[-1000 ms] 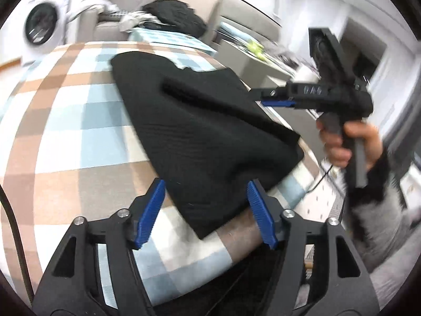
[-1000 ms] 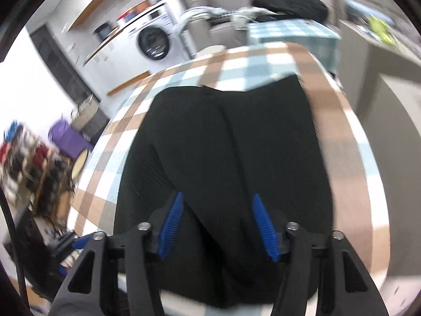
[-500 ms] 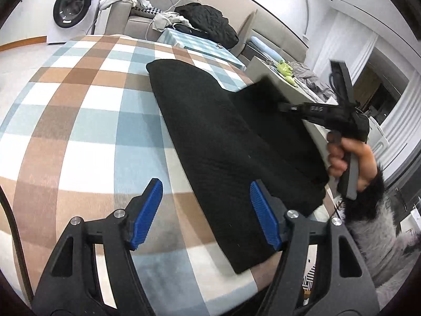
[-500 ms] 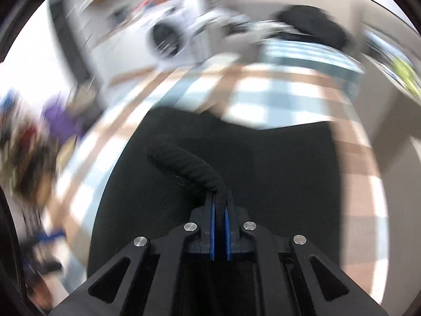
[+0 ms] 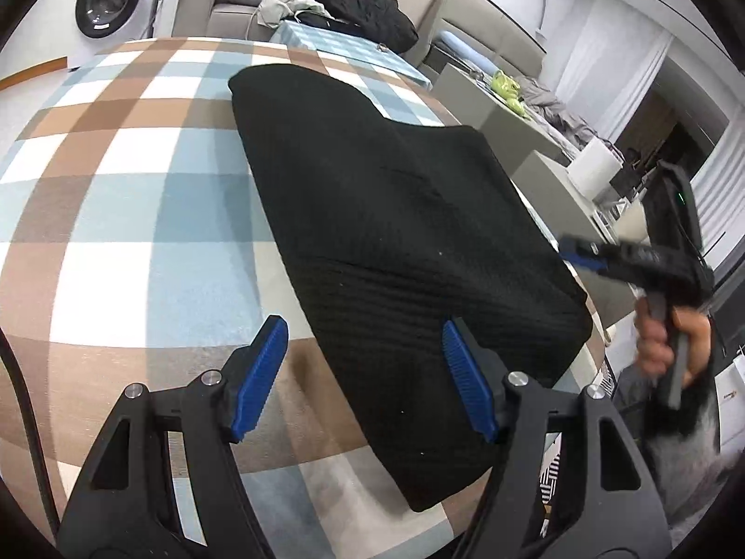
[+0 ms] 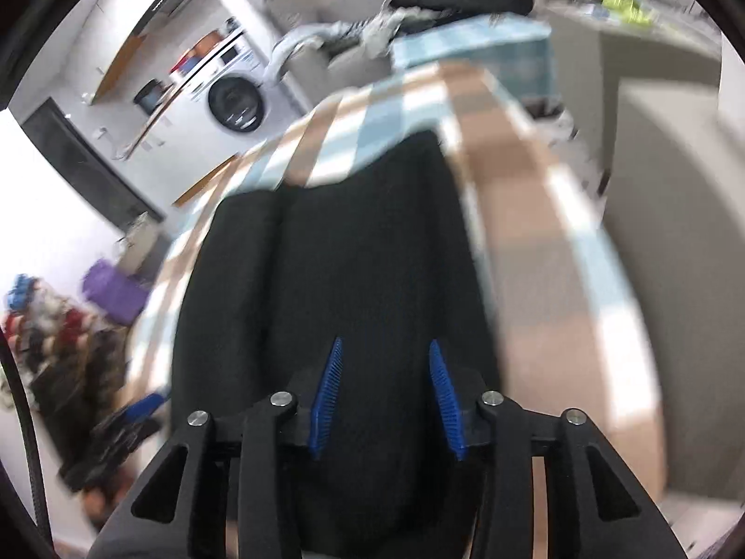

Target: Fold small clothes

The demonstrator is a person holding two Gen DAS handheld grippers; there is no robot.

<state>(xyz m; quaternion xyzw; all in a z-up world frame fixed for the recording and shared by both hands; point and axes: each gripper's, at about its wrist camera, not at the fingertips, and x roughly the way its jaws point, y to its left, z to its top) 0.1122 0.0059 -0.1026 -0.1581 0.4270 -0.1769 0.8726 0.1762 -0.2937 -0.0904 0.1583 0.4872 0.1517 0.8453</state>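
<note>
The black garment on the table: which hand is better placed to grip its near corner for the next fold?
Probably left. The left tongs stand wide open right above the garment's near edge. The right tongs are only now opening, nothing pinched, and sit off the table's far side.

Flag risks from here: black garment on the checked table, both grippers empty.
1. The black garment lies close to the table's right edge, one corner at the rim; a tug could drag it off.
2. The right gripper, jaws opening with nothing pinched, hovers over thick layers; it may grab only the top one.
3. The left gripper straddles the garment's edge; it may pinch the tablecloth too.
</note>
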